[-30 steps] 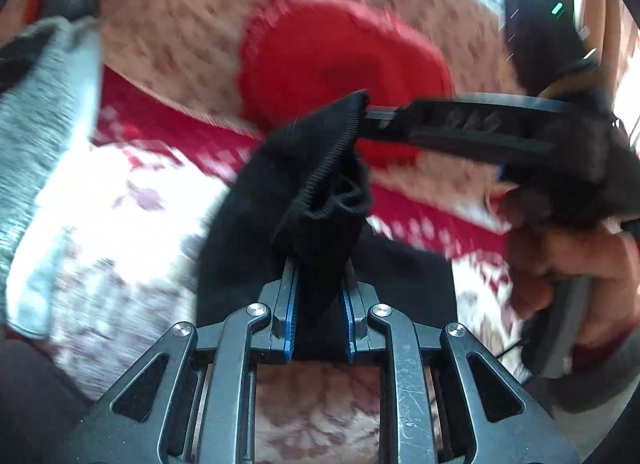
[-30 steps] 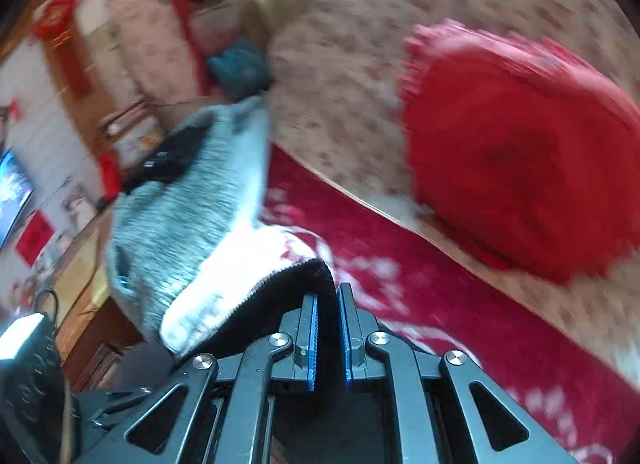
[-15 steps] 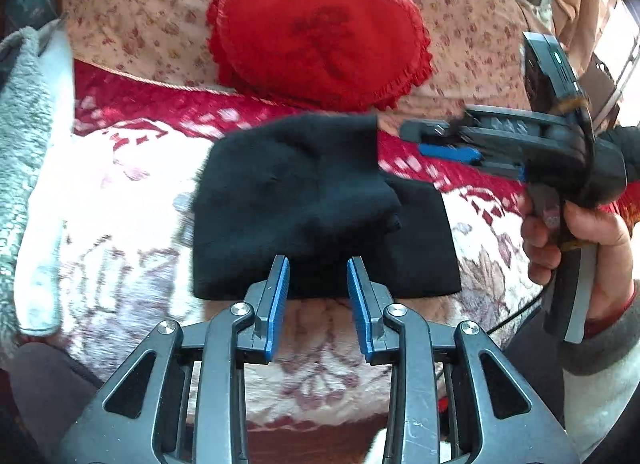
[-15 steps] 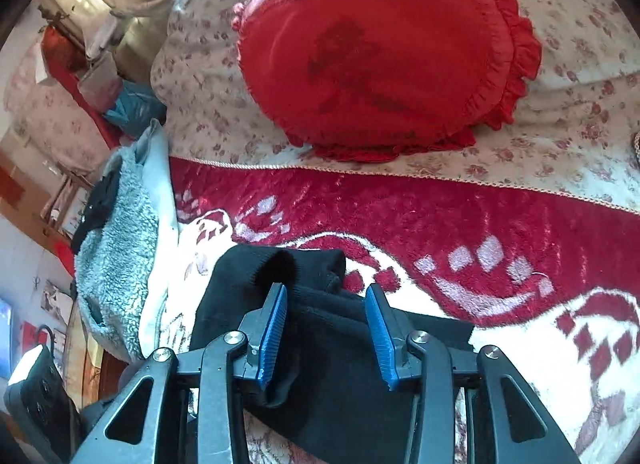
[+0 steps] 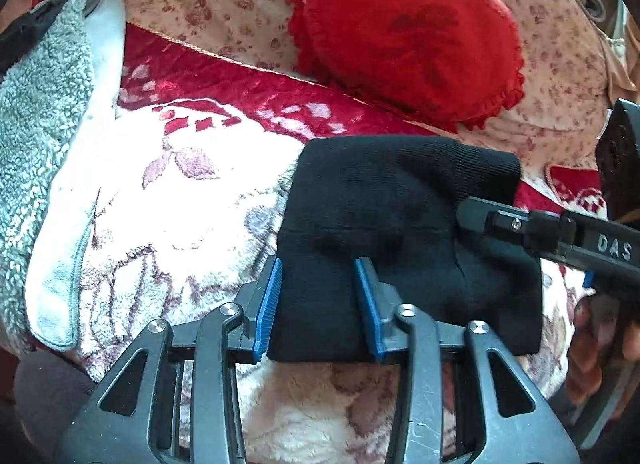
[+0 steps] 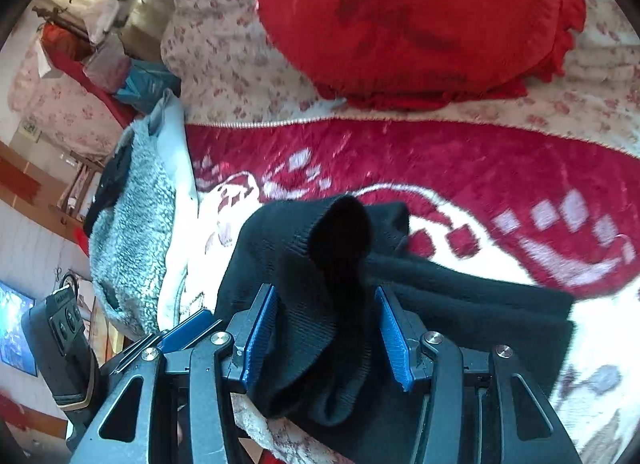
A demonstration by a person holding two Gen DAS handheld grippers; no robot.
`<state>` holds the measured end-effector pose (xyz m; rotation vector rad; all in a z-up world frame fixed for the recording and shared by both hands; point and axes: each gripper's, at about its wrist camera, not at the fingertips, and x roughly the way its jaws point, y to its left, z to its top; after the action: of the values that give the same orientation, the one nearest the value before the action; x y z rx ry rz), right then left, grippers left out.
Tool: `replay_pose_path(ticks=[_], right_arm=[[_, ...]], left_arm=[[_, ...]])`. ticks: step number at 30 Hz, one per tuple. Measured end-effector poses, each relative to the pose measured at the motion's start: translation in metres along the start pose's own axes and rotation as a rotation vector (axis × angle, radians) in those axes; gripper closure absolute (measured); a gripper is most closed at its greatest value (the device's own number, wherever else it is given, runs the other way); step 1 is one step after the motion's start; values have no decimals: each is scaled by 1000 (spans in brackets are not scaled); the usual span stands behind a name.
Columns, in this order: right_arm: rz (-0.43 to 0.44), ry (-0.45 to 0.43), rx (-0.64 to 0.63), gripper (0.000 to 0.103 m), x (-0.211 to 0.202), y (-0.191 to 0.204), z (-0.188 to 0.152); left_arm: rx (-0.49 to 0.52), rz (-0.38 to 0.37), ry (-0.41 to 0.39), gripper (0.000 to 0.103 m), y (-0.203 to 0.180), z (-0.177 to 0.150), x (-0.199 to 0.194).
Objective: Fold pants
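Pants folded on blanket, between spread, unclenched fingers of both claws.

Left black hand-held gripper has blue-padded jaws parted; right black hand-held gripper likewise gapes, gripped by a bare hand.

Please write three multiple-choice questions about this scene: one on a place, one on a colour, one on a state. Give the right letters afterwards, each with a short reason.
1. Where do the black pants lie?
A. on the patterned blanket
B. on the red cushion
C. on the grey fleece

2. What colour are the pads of the left gripper?
A. green
B. blue
C. yellow

3. How is the right gripper?
A. shut on the pants
B. out of sight
C. open

Answers: 1 A, the blanket shows around the pants. 2 B, both pads are blue. 3 C, its fingers stand apart with cloth loose between them.
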<state>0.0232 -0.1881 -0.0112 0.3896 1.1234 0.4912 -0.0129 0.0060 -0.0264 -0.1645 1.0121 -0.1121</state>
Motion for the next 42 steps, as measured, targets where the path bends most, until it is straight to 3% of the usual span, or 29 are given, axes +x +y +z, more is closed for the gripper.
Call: replay_pose_path(ticks=[4, 7, 12, 16, 21, 25, 28, 30, 32, 36, 38, 42], right_arm=[[-30, -19, -11, 54, 7, 8, -1], [-44, -55, -33, 55, 6, 15, -3], [-109, -119, -123, 84, 5, 30, -10], [-82, -173, -147, 92, -12, 39, -14], [-57, -236, -164, 93, -61, 40, -24], [-98, -239, -149, 93, -91, 22, -36], [-173, -194, -94, 93, -93, -11, -46], [-213, -117, -71, 93, -77, -32, -50], [-273, -74, -47, 83, -64, -45, -52], [-297, -145, 9, 80, -88, -50, -48], [-353, -206, -30, 80, -107, -41, -45], [-293, -229, -166, 80, -111, -8, -42]], left_arm=[[-29, 4, 1, 50, 5, 4, 7], [-45, -4, 4, 48, 7, 5, 10], [-51, -2, 10, 48, 7, 5, 10], [-36, -2, -7, 48, 4, 5, -4], [-35, -30, -57, 48, -3, 11, -30], [14, -26, -39, 48, -23, 11, -25], [56, -12, -5, 48, -39, 7, -10], [87, 11, 3, 48, -49, 4, 2], [111, 28, -4, 48, -56, 4, 6], [131, 37, -12, 48, -61, 13, -3], [136, 46, -36, 48, -63, 20, -6], [163, 47, -14, 48, -75, 30, 6]])
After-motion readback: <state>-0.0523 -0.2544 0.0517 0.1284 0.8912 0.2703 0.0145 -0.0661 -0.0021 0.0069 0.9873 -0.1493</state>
